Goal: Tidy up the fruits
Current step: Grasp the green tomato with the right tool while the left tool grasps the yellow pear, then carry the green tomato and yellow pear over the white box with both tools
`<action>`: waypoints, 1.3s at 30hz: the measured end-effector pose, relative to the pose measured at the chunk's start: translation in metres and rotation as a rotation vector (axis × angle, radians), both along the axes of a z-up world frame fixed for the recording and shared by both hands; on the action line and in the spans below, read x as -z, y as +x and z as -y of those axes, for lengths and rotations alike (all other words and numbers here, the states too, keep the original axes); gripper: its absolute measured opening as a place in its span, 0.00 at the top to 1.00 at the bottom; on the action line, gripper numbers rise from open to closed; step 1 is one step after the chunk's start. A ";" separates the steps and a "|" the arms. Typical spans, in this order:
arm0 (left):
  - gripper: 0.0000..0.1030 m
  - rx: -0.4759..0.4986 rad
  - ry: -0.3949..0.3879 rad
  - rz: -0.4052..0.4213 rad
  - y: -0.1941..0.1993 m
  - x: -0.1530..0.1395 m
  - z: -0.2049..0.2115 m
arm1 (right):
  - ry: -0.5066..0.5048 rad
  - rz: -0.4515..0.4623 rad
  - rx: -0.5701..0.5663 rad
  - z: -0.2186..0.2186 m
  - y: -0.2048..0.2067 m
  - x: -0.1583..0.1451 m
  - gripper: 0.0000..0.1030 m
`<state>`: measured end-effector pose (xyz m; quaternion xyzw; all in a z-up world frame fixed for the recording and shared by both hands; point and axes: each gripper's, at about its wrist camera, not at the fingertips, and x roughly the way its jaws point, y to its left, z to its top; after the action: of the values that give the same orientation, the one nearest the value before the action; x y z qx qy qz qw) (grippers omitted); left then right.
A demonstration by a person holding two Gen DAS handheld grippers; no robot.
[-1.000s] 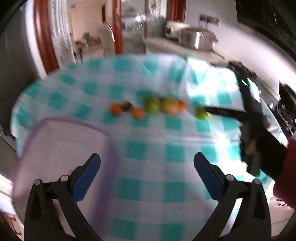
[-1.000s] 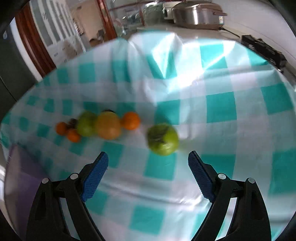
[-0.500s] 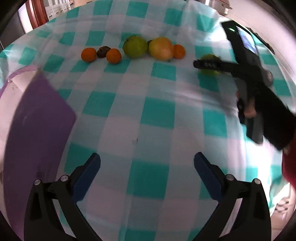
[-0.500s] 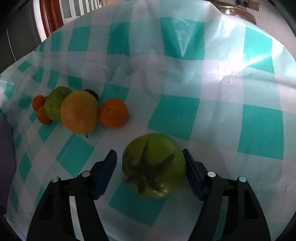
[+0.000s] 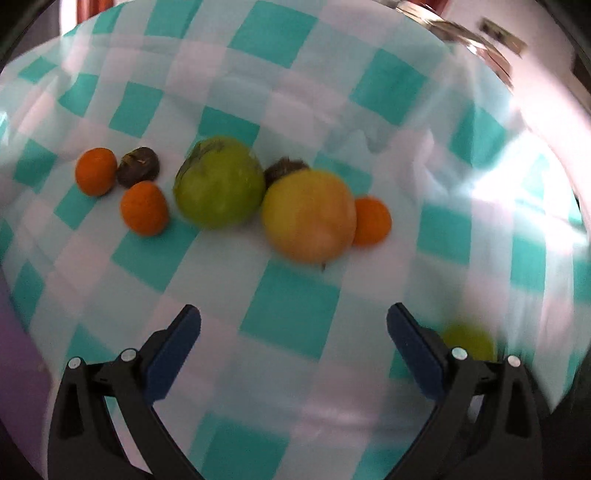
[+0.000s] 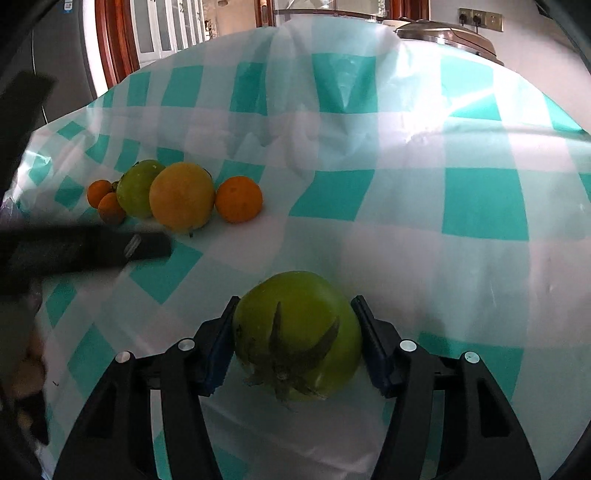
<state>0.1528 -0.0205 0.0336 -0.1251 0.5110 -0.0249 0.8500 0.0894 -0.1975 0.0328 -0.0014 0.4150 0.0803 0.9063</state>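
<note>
My right gripper (image 6: pixel 295 341) is shut on a green tomato (image 6: pixel 297 334), stem end toward the camera, just above the checked cloth; the tomato also shows blurred in the left wrist view (image 5: pixel 469 341). My left gripper (image 5: pixel 293 341) is open and empty, in front of a row of fruit: a yellow-orange tomato (image 5: pixel 308 216), a green tomato (image 5: pixel 219 182), three small oranges (image 5: pixel 144 208) (image 5: pixel 96 171) (image 5: pixel 371 221) and two dark fruits (image 5: pixel 138 166). The same row lies at the left in the right wrist view (image 6: pixel 181 195), with one left finger (image 6: pixel 110 249) in front of it.
A teal-and-white checked cloth (image 6: pixel 406 166) covers the table, wrinkled at the back. A purple container edge (image 5: pixel 14 369) sits at the far left. A metal pot (image 6: pixel 447 35) stands behind the table.
My right gripper has closed on the green tomato. My left gripper has moved forward, much closer to the row of fruit, and the purple container has slid out to the left edge.
</note>
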 end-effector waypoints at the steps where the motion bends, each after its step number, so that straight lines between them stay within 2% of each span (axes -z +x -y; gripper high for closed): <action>1: 0.02 -0.014 -0.010 0.000 0.004 0.002 0.000 | 0.001 0.003 0.003 -0.001 0.000 0.000 0.42; 6: 0.03 -0.044 0.008 0.031 0.025 0.015 0.004 | 0.006 0.008 0.023 -0.002 0.001 0.000 0.42; 11: 0.18 -0.048 0.039 0.101 0.040 0.017 0.008 | 0.005 0.004 0.036 -0.004 0.004 0.001 0.42; 12: 0.21 -0.032 0.015 0.119 0.042 0.016 0.008 | 0.007 0.004 0.039 -0.002 0.002 0.000 0.42; 14: 0.27 -0.018 0.024 0.139 0.049 0.016 0.008 | 0.011 0.003 0.044 -0.002 0.003 0.001 0.42; 18: 0.37 0.014 -0.019 0.171 0.059 0.016 0.000 | 0.007 0.003 0.045 -0.005 0.005 0.000 0.42; 23: 0.38 0.029 -0.045 0.160 0.060 0.015 -0.011 | 0.004 0.003 0.042 -0.005 0.005 -0.001 0.42; 28: 0.38 0.048 -0.068 0.127 0.040 0.012 -0.019 | 0.002 -0.002 0.041 -0.005 0.005 -0.001 0.42; 32: 0.38 0.081 -0.058 0.093 -0.009 -0.001 -0.021 | -0.001 -0.006 0.038 -0.005 0.005 0.000 0.43; 35: 0.38 0.104 -0.034 0.087 -0.049 -0.017 -0.029 | 0.011 -0.062 0.044 -0.004 0.004 -0.005 0.43; 39: 0.38 0.110 -0.018 0.081 -0.110 -0.038 -0.041 | 0.067 -0.064 0.050 -0.002 -0.027 -0.035 0.43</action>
<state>0.0430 0.0208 0.0720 -0.1033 0.4820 -0.0813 0.8662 0.0627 -0.1953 0.0680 0.0418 0.4406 0.0716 0.8939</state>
